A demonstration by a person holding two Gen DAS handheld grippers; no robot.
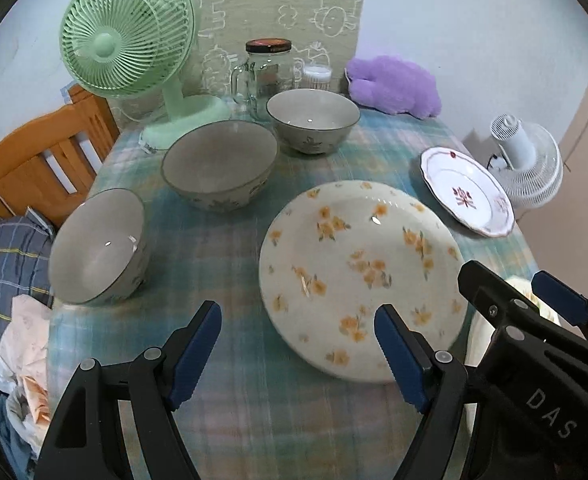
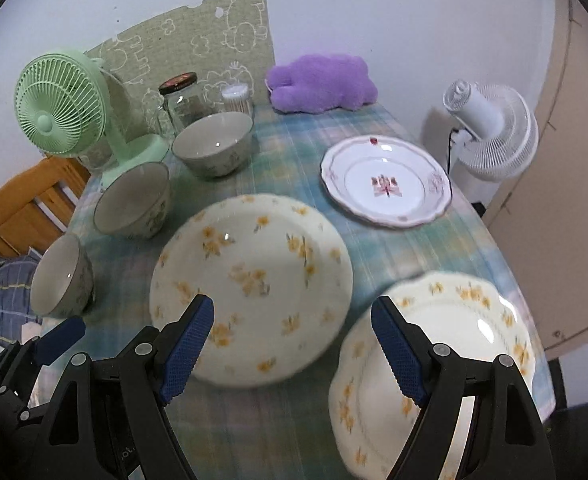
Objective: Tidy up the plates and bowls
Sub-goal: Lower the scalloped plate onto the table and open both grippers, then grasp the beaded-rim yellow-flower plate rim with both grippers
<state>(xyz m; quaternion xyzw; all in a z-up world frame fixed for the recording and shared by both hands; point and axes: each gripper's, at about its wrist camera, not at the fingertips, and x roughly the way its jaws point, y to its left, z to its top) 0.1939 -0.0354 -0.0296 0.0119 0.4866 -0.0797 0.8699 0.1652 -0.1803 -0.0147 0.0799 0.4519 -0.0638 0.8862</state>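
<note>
Left fingers: the left gripper hangs over the near part of the table with its blue-padded fingers spread wide and nothing between them.
Right fingers: the right gripper is likewise spread and empty, above the gap between two plates.
Plates: a large round cream plate with yellow flowers lies mid-table; a second cream plate with yellow flowers and a scalloped rim lies just beside it at the near right corner; a white scalloped plate with a pink motif sits farther back on the right.
Bowls: three grey ceramic bowls with dark rims stand in a row along the left, the nearest bowl, the middle bowl and the far bowl.
Edge risk: the nearest bowl and the scalloped flowered plate both seem close to the table's edge, so a nudge from a finger could likely push either off.
Grip risk: glazed rims look slippery; a shallow pinch may let a plate tip.
Collision risk: the two grippers are near each other and could knock together.
Surface: a pale blue-green plaid tablecloth, soft and apt to slide or bunch.
Room: a mint-green desk fan, a lidded glass jar, a purple plush toy, a white fan, a wooden chair, pale wall.
</note>
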